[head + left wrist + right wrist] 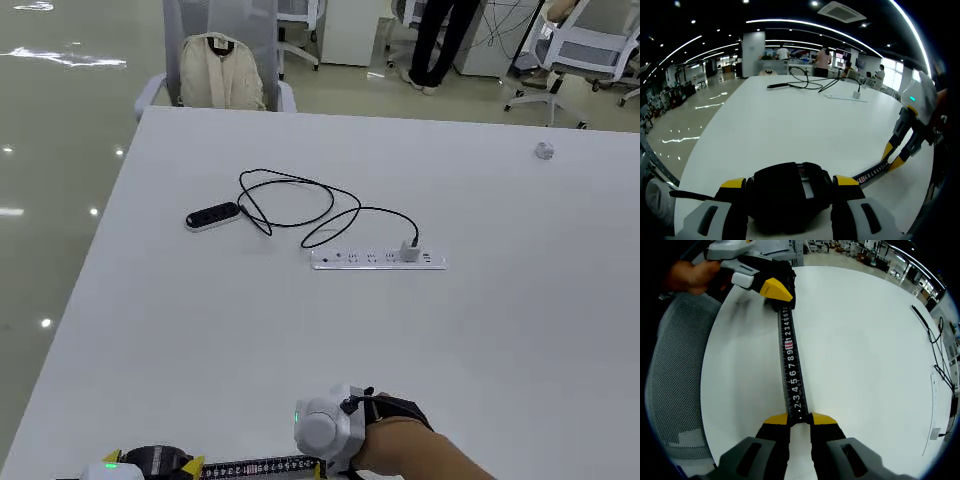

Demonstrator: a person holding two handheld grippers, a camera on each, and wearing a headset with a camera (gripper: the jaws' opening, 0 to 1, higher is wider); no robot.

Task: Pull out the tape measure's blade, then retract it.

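Observation:
The black tape measure case (785, 200) sits between the yellow-tipped jaws of my left gripper (789, 182), which is shut on it. Its black blade (871, 175) with white numbers runs right to my right gripper (892, 155). In the right gripper view the blade (790, 360) stretches over the white table from my right gripper (800, 418), shut on the blade's tip, up to the case (786, 277) held by the left gripper (767, 287). In the head view the case (155, 462), blade (260, 467) and right gripper (322, 465) lie along the table's near edge.
A white power strip (378, 259) with a looped black cable (300, 205) and a black plug block (213, 216) lies mid-table. A small white object (543, 150) sits at the far right. A chair with a cream garment (220, 70) stands behind the table. A grey mesh chair (675, 365) is beside the near edge.

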